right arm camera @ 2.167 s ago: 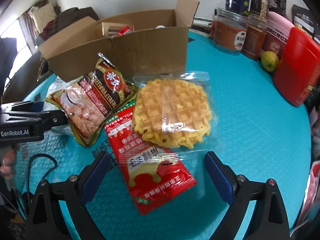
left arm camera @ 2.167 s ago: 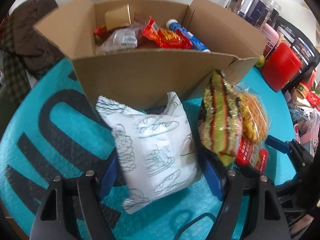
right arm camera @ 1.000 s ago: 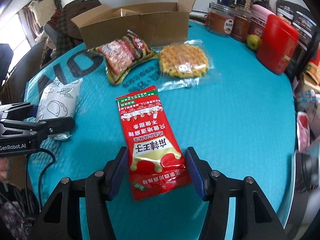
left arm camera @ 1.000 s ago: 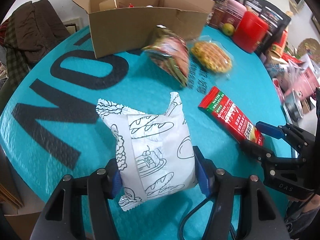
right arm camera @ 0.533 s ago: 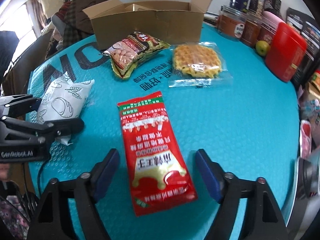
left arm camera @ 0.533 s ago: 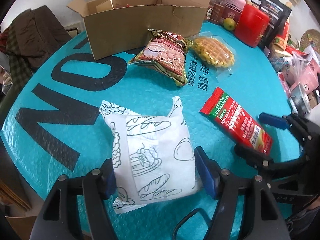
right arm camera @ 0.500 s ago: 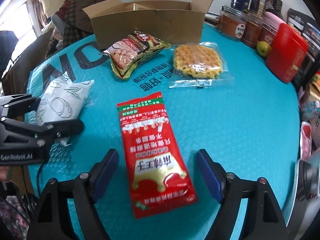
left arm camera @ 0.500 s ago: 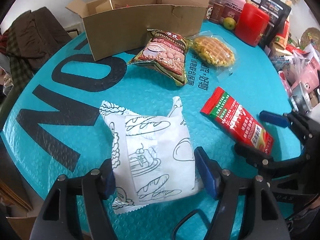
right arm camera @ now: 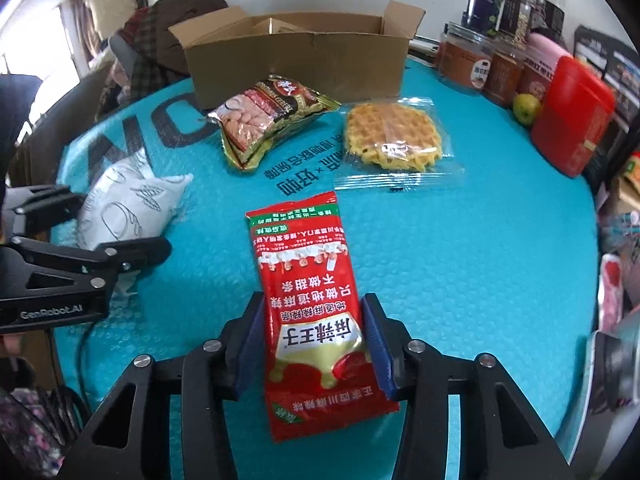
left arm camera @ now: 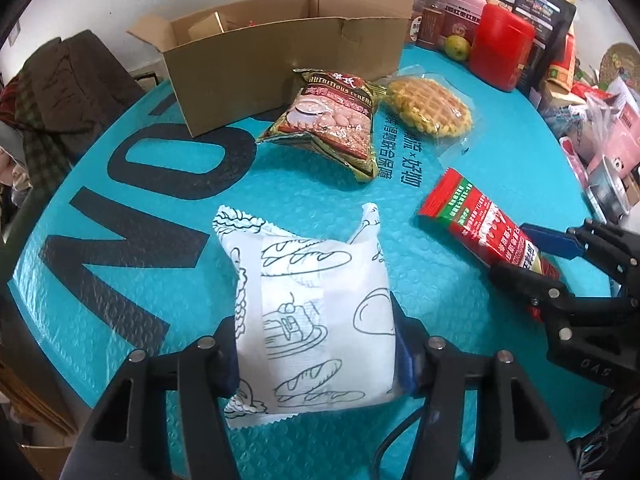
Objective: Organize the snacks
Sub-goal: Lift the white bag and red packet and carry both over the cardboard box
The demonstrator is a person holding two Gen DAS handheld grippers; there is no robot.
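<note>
Even, bright daylight, window glare blown out at upper left of right wrist view; strong fisheye bending, dark vignetted corners, slight edge blur.

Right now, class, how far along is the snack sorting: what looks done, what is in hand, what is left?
Done: little. The cardboard box already holds some items, but four snacks lie on the teal mat.

In hand: the left hand-held gripper has just closed on the white bread bag; the right hand-held gripper has just closed on the red sachet.

Left: the cereal bag and the wrapped waffle lie untouched.
</note>
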